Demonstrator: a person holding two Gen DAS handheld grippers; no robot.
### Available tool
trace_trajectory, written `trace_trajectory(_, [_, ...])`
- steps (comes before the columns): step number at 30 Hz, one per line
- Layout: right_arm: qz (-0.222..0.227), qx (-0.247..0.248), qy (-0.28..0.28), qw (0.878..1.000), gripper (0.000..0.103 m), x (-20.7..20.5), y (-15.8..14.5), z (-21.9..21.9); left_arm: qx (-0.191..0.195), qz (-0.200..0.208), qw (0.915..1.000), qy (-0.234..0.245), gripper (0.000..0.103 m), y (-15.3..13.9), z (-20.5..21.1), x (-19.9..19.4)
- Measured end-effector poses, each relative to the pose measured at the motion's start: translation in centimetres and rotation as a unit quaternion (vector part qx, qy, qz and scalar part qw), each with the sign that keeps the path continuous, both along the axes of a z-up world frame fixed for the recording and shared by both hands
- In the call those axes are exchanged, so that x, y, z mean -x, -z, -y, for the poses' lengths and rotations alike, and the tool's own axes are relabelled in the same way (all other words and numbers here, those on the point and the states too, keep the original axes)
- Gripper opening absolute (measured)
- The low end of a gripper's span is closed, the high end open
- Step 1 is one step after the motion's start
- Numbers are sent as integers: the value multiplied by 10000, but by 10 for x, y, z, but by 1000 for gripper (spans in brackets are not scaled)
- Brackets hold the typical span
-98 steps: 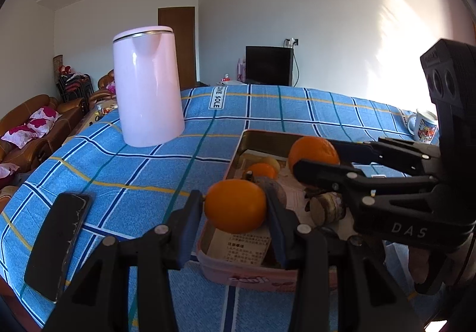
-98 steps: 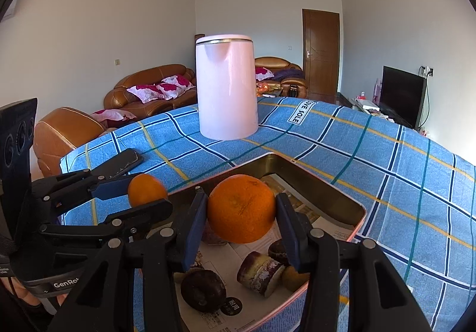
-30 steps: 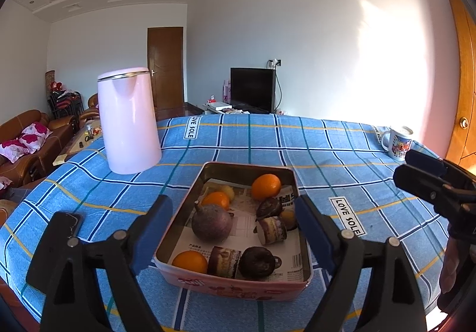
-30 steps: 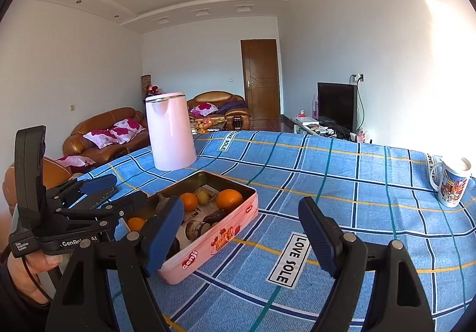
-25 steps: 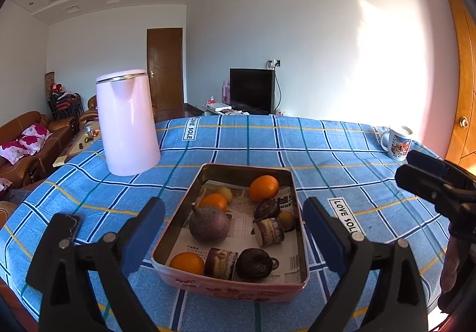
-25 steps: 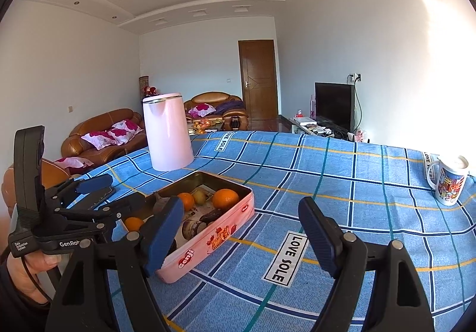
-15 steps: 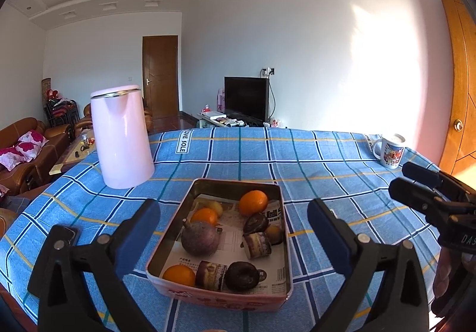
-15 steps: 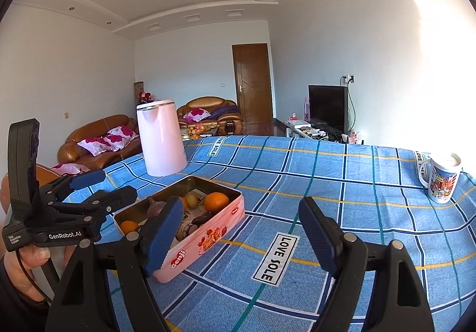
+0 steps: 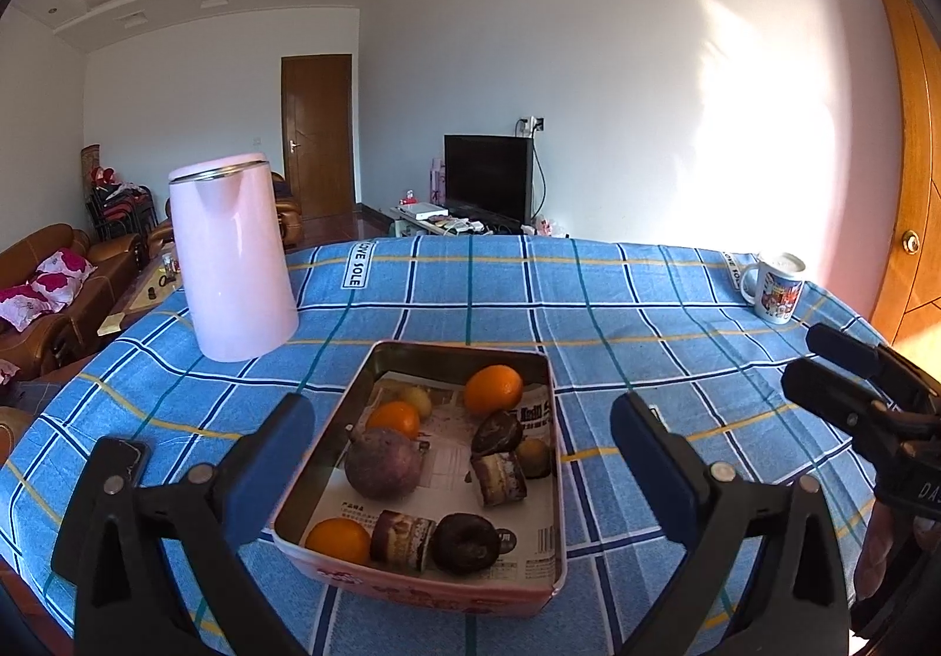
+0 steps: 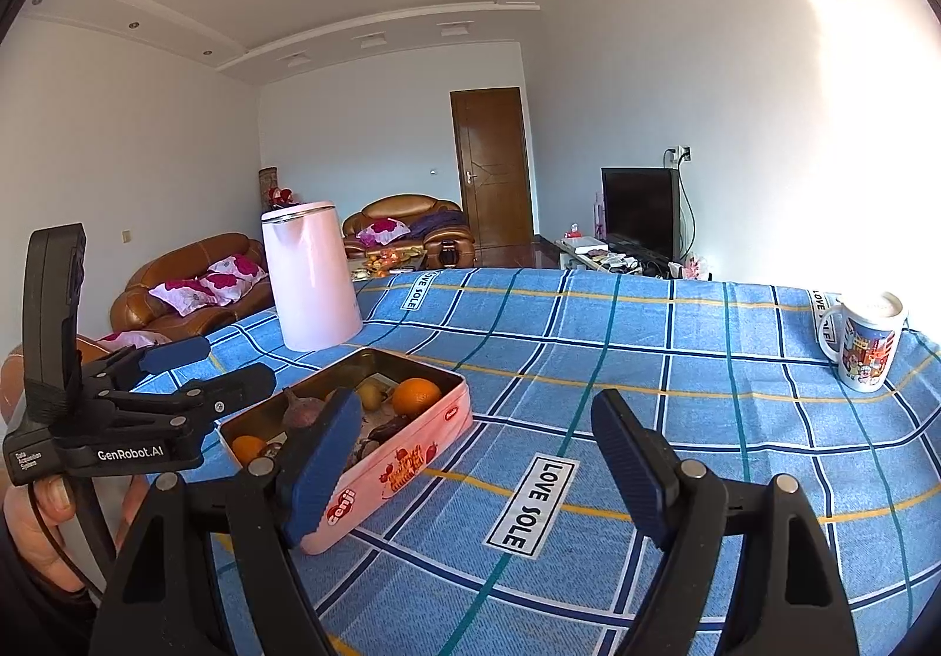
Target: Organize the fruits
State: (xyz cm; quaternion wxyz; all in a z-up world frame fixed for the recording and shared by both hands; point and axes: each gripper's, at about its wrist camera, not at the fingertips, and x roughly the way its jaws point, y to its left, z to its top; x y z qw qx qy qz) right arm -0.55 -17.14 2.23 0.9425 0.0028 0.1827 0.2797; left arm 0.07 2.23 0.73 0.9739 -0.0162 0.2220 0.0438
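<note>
A pink metal tin [image 9: 423,594] lined with paper sits on the blue checked tablecloth. It holds three oranges [image 9: 493,388], a purple round fruit [image 9: 382,463] and several dark fruits. It also shows in the right wrist view [image 10: 406,462]. My left gripper [image 9: 461,456] is open and empty, held back from the tin with its jaws wide on either side. My right gripper [image 10: 476,450] is open and empty, to the right of the tin above the cloth. Each gripper shows in the other's view, the left [image 10: 200,370] and the right [image 9: 835,368].
A tall pink kettle [image 9: 232,256] stands on the table behind and left of the tin. A printed mug [image 9: 773,288] stands at the far right edge, also in the right wrist view [image 10: 864,344]. A dark phone [image 9: 120,470] lies at the left edge. Sofas lie beyond.
Both grippers, earlier shut on oranges over the tin, have let them go into it. They have opened wide and drawn back and up from the tin.
</note>
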Motion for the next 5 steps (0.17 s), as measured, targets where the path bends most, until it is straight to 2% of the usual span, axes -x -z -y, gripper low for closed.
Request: trace_trajectory(5, [-43, 57, 66, 10000, 81, -3, 3, 4, -88, 7, 10000, -8, 103, 3, 3, 0])
